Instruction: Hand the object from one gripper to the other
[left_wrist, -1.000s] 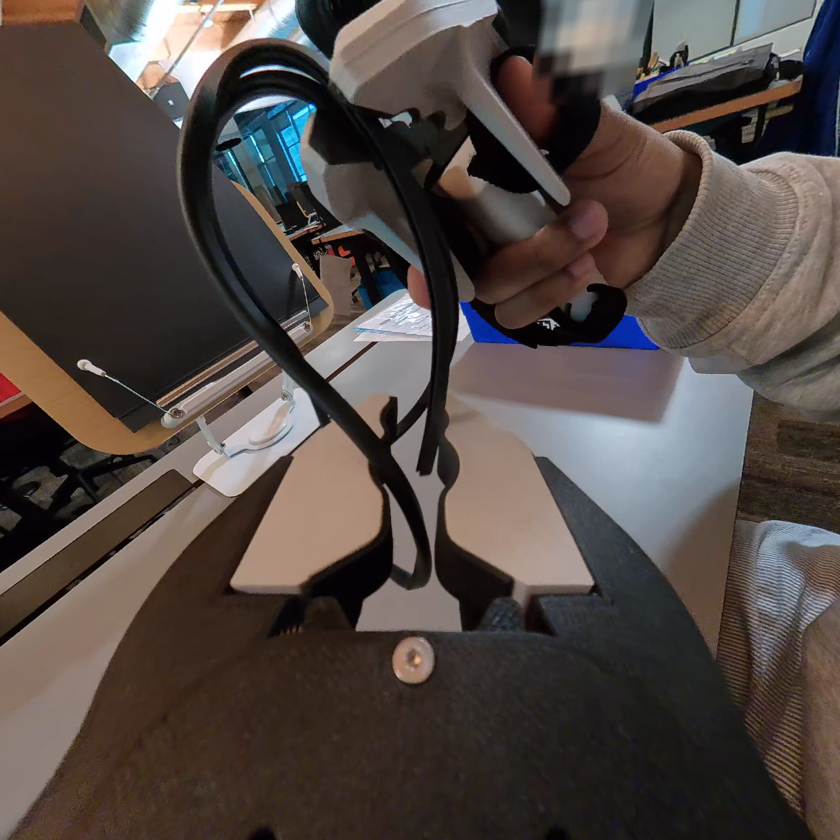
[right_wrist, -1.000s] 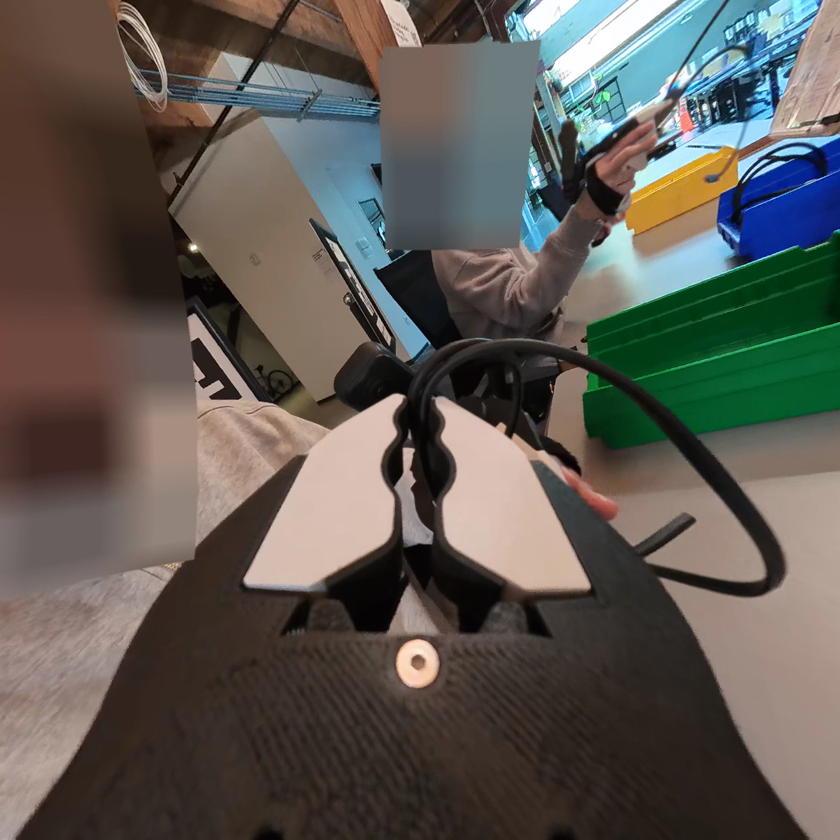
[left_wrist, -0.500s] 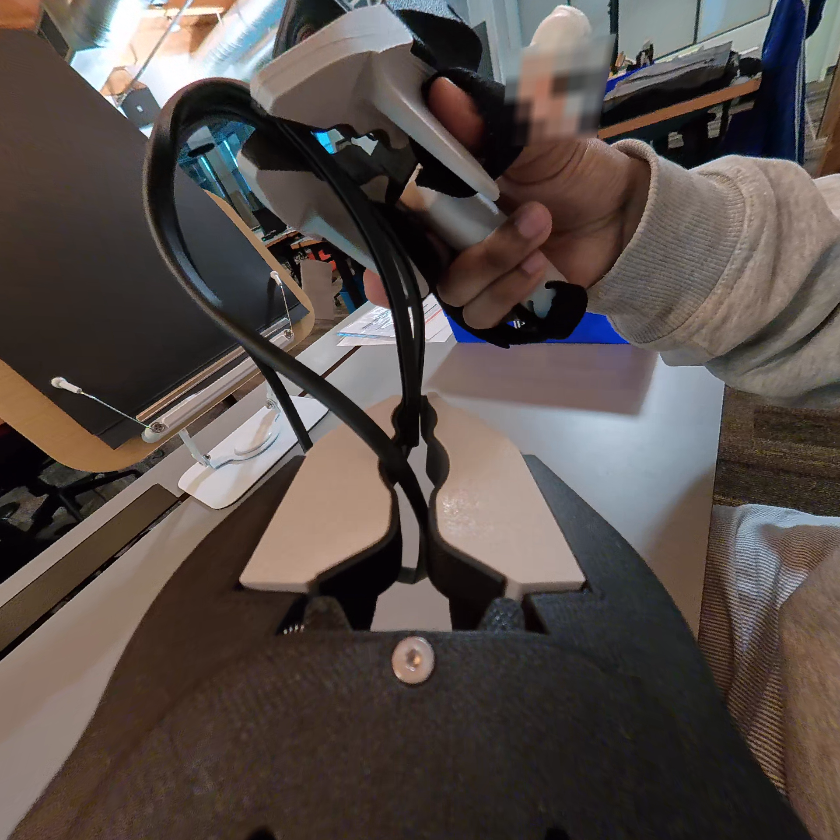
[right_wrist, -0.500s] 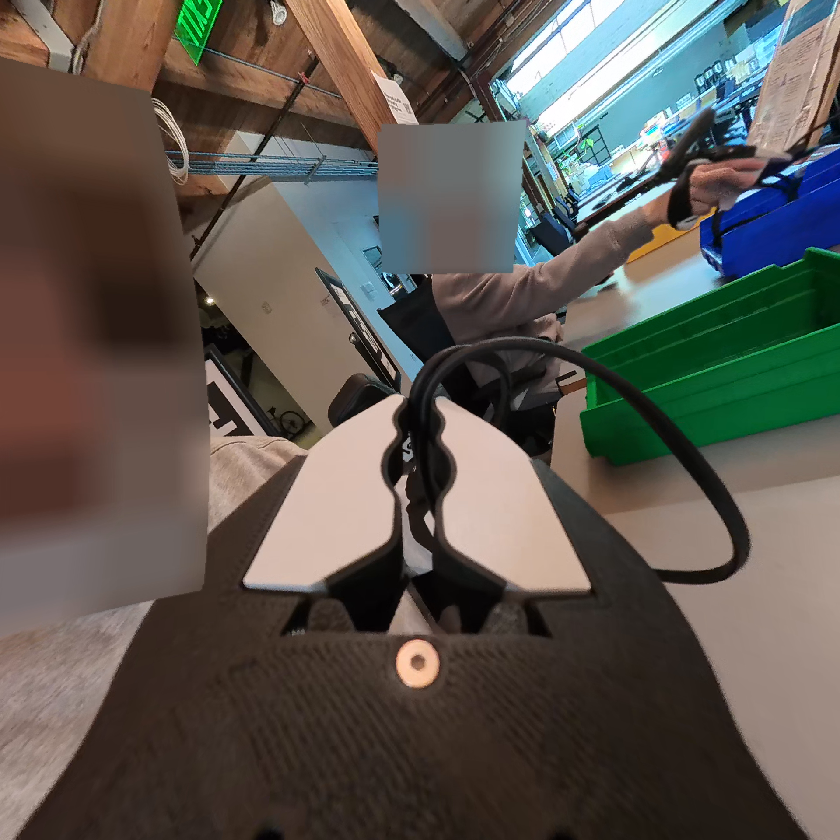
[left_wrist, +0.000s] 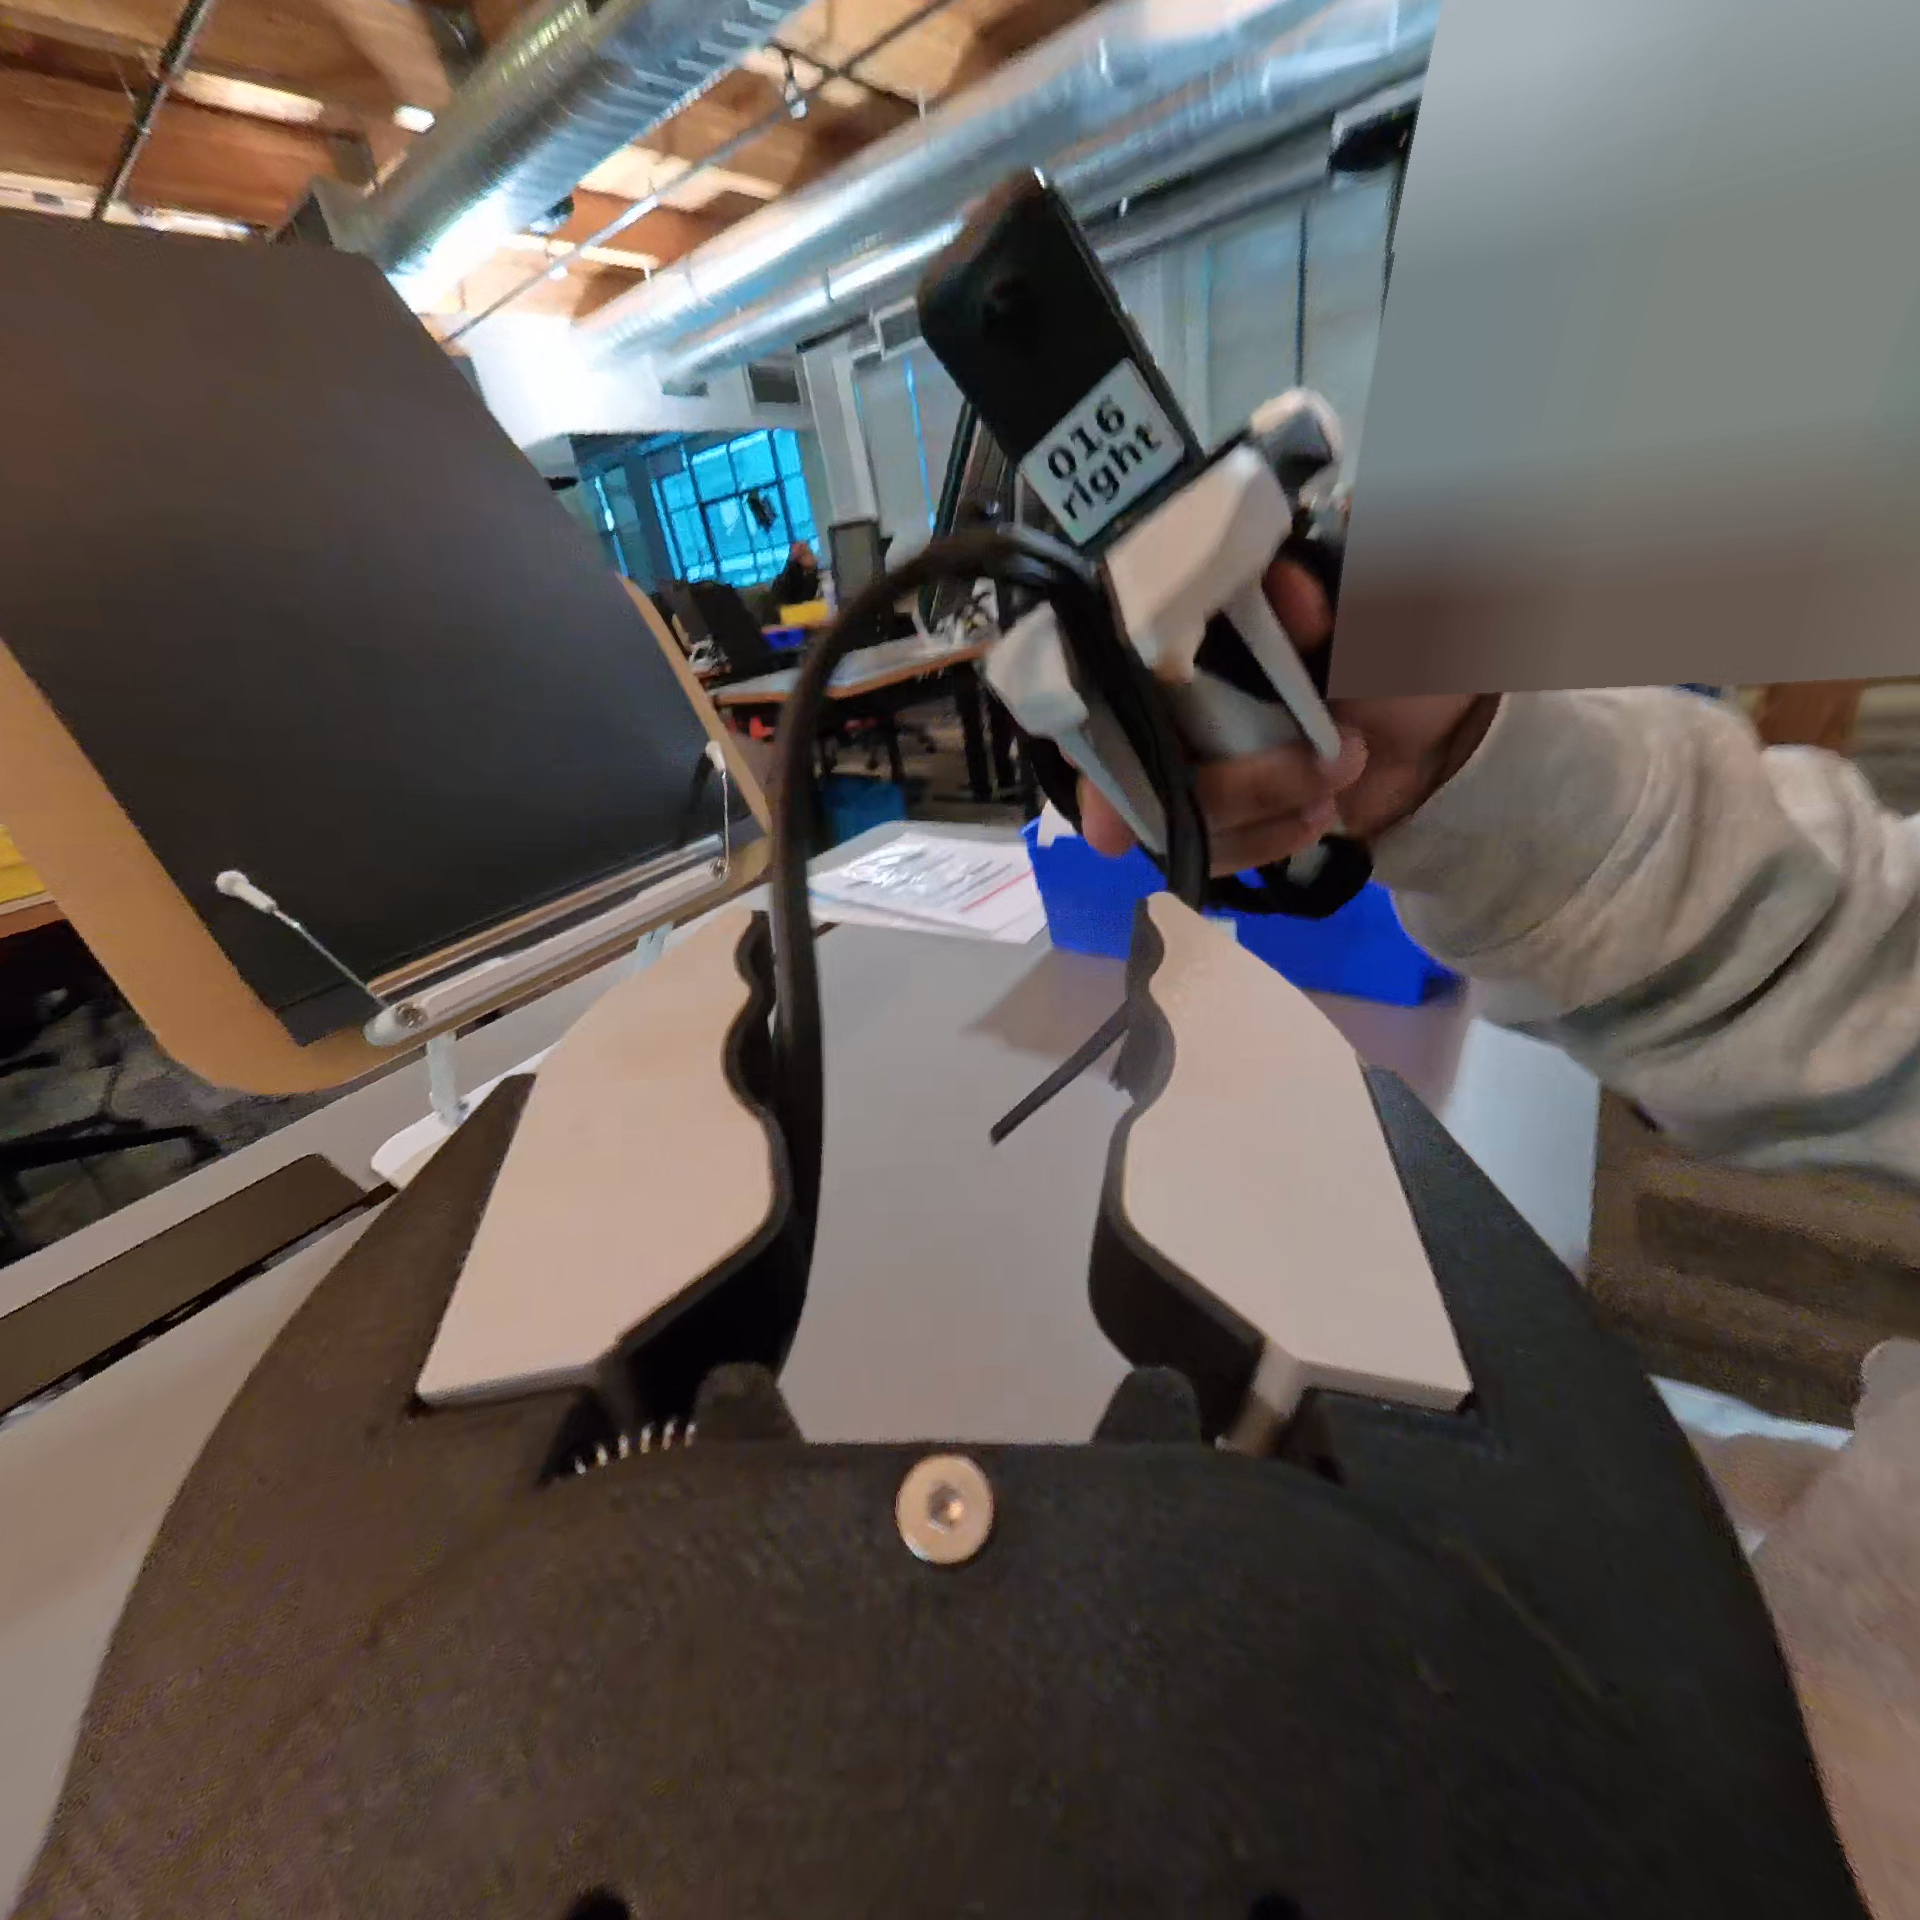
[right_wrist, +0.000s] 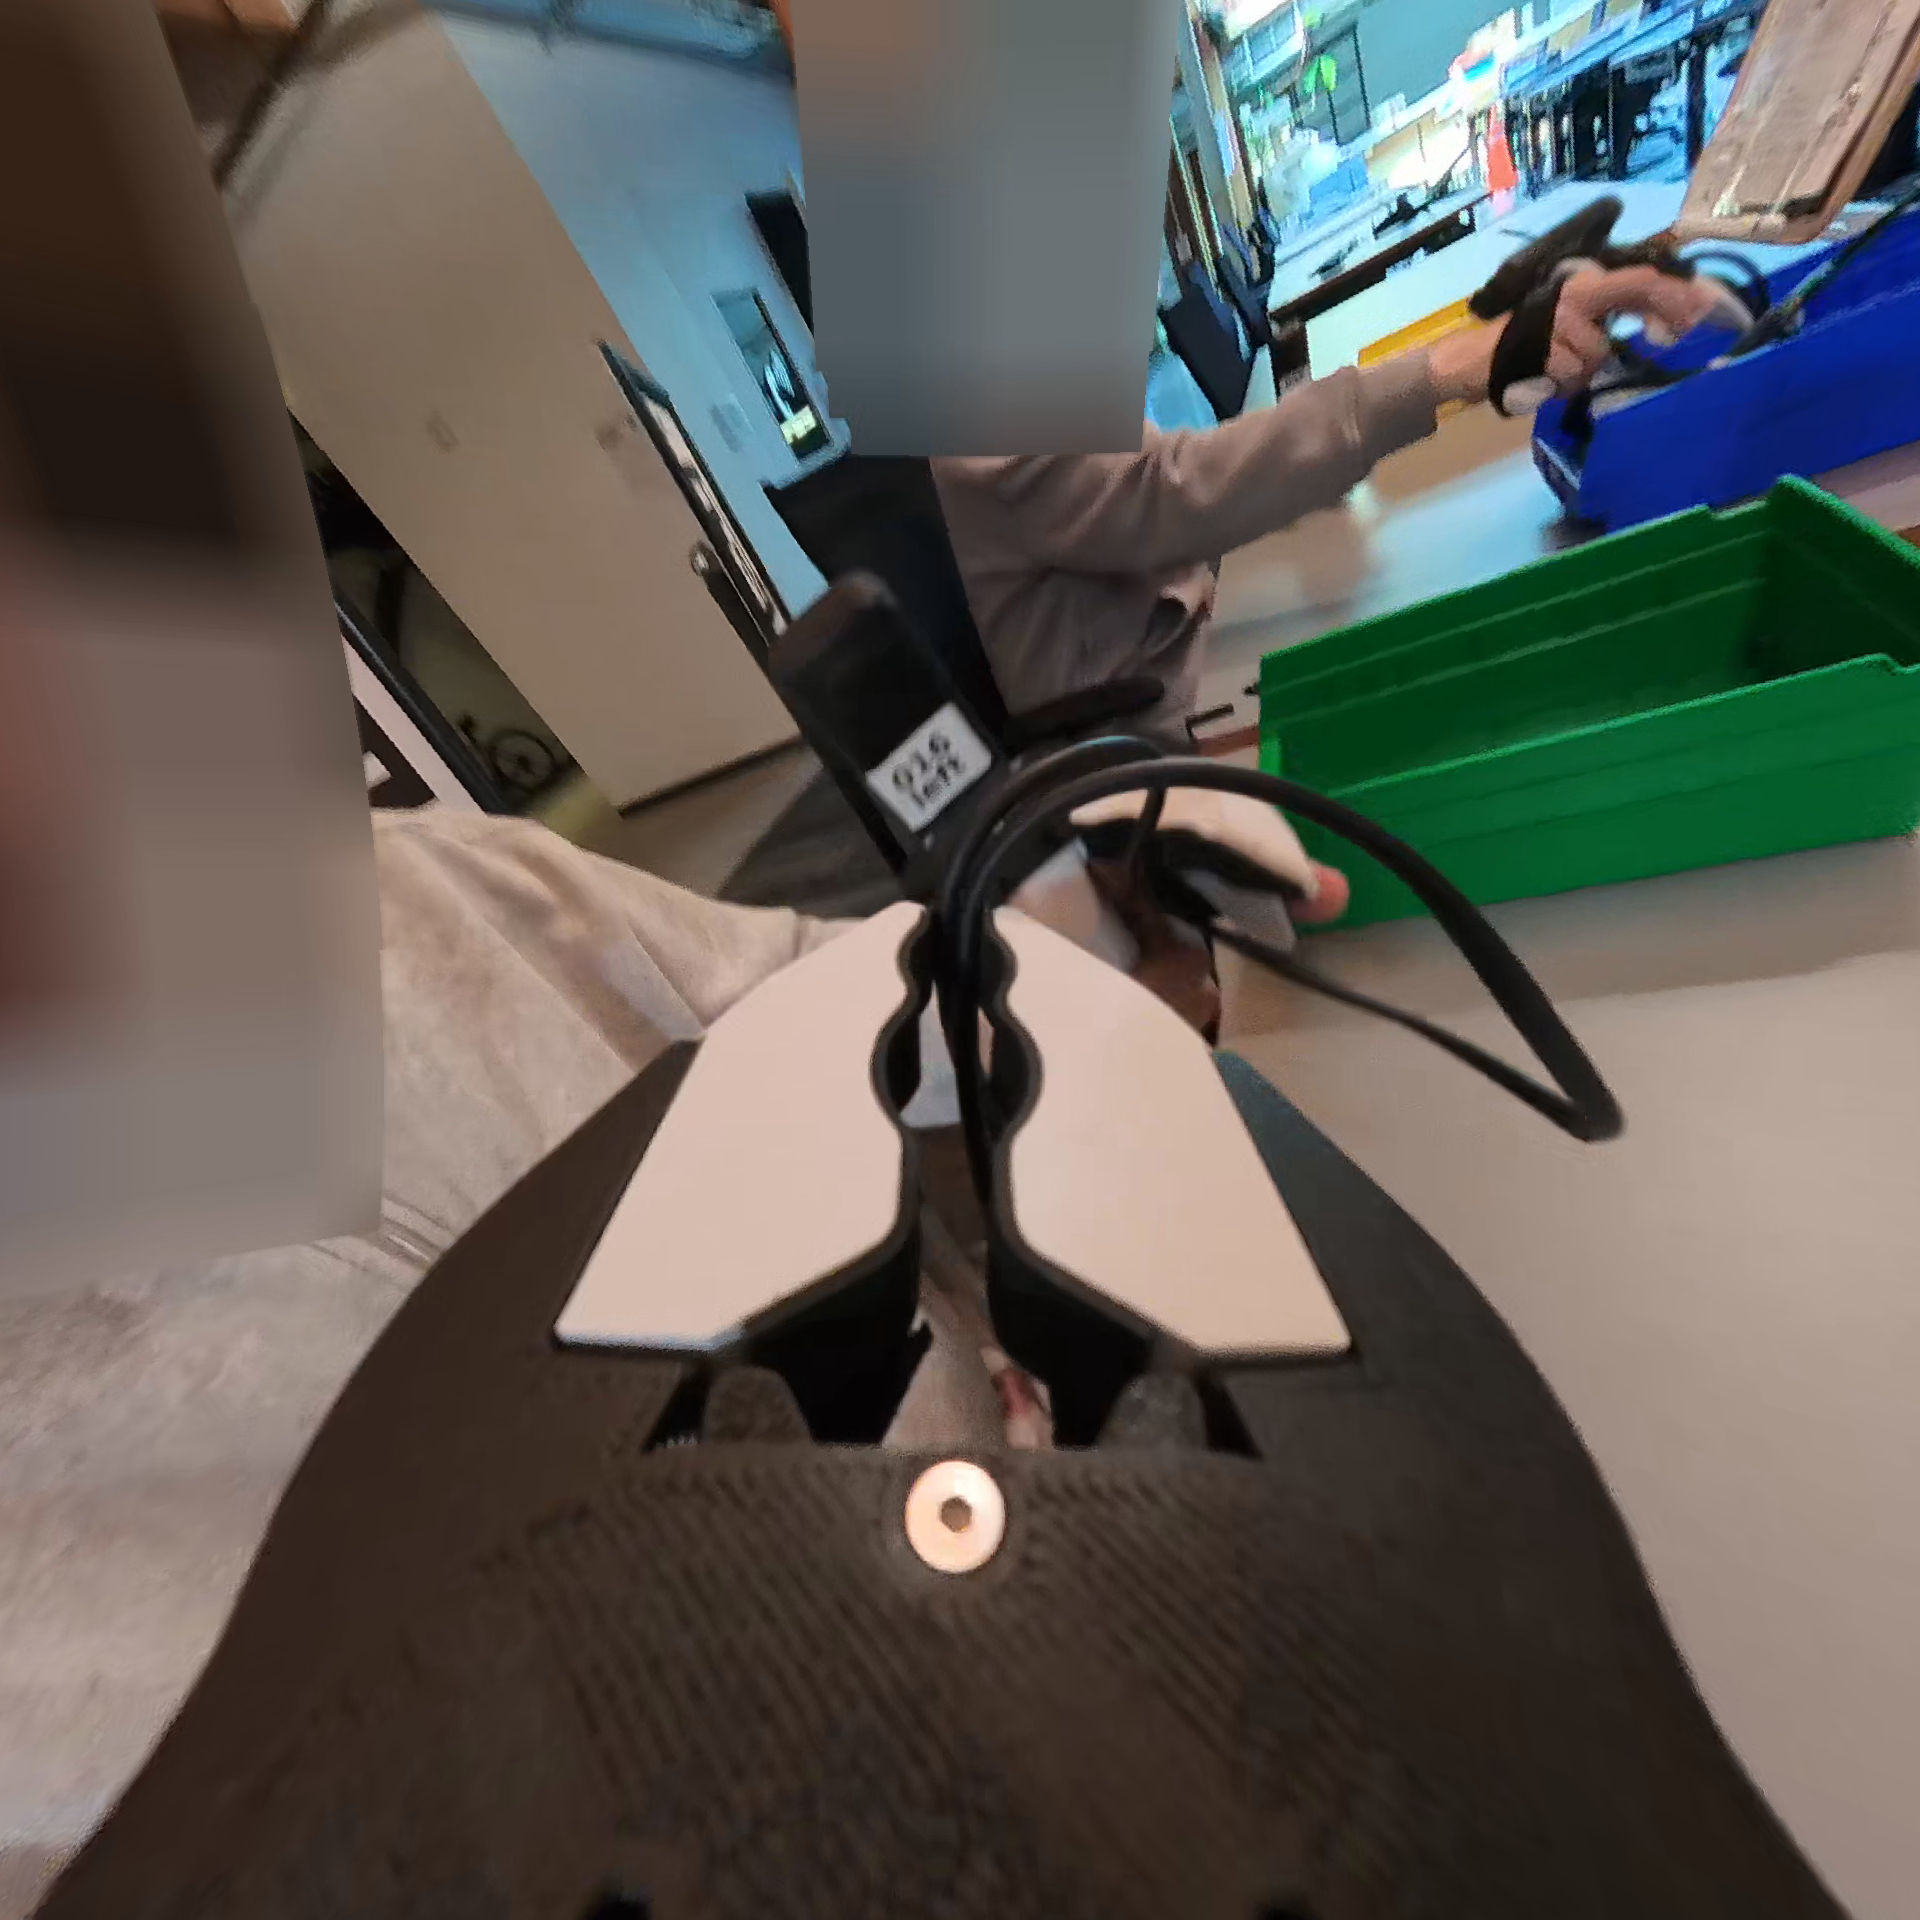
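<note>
The object is a black cable (right_wrist: 1455, 935) bent into a loop. My right gripper (right_wrist: 961, 935) is shut on it, with two strands pinched between the fingertips and the loop hanging to the right over the table. In the left wrist view my left gripper (left_wrist: 951, 935) is open. The cable (left_wrist: 795, 831) runs down along the inner edge of its left finger, and a loose end (left_wrist: 1049, 1091) hangs between the jaws. The right gripper's body (left_wrist: 1164, 582) is held in a hand just beyond, above the left fingertips.
A green bin (right_wrist: 1558, 727) stands on the grey table (right_wrist: 1714, 1247) to the right, with a blue bin (right_wrist: 1714, 416) behind it where another person's hand (right_wrist: 1600, 312) works. A blue bin (left_wrist: 1351, 956), papers (left_wrist: 935, 883) and a black board on a wooden stand (left_wrist: 312, 623) lie ahead. My hands' fingertips stand some 5 cm from each other.
My left gripper was shut on the cable and has opened. The right gripper has stayed shut on the cable and drawn back a little from the left one.
</note>
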